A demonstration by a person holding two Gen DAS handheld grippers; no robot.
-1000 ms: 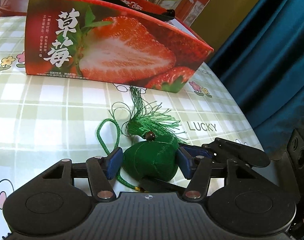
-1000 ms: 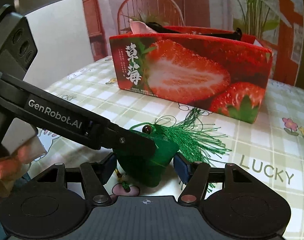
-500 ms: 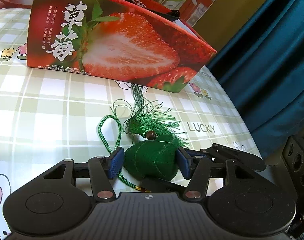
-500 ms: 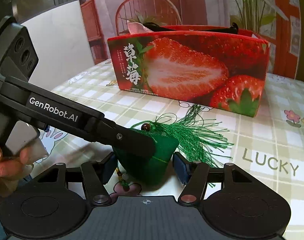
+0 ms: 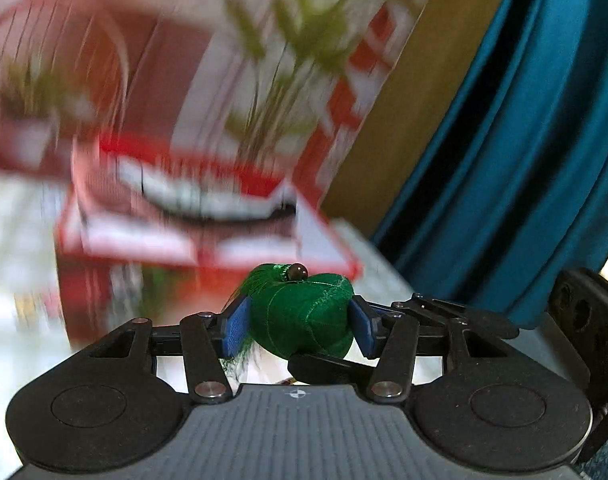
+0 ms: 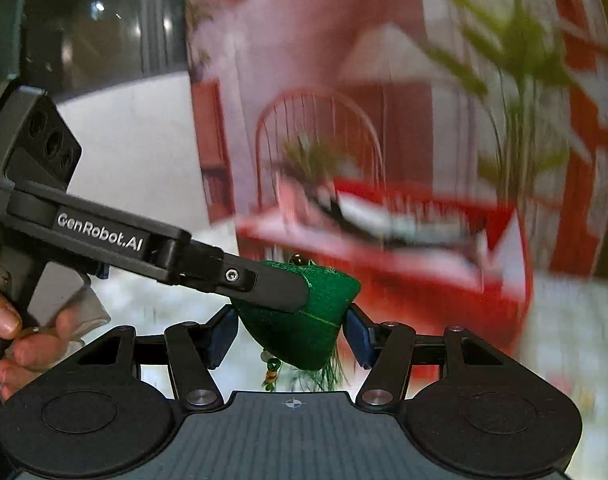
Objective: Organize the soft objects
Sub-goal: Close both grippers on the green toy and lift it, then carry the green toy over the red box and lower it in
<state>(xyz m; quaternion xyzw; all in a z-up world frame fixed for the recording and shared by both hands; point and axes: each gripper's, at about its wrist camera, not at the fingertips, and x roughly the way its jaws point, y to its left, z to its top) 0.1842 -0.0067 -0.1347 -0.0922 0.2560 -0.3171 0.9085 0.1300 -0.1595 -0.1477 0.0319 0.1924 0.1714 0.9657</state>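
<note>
A green cloth pouch (image 5: 304,316) with a brown bead (image 5: 297,272) and a green tassel hangs in the air, off the table. My left gripper (image 5: 300,330) is shut on it, with its blue pads pressed on both sides. My right gripper (image 6: 290,334) is shut on the same green pouch (image 6: 320,304) from another side, and the tassel (image 6: 332,372) dangles below. One left finger (image 6: 264,284) lies across the pouch in the right wrist view. The red strawberry box (image 5: 84,300) stands open-topped beyond and below the pouch, blurred, and its front wall (image 6: 424,292) shows in the right wrist view.
A teal curtain (image 5: 524,160) hangs to the right of the table. A hand (image 6: 24,340) grips the left gripper's handle. The checked tablecloth (image 6: 564,320) shows blurred beside the box. A backdrop with a chair and plants (image 6: 324,132) stands behind it.
Both grippers have closed onto the green pouch and lifted it off the table together. The box's open top has come into view and the tassel now hangs below.
</note>
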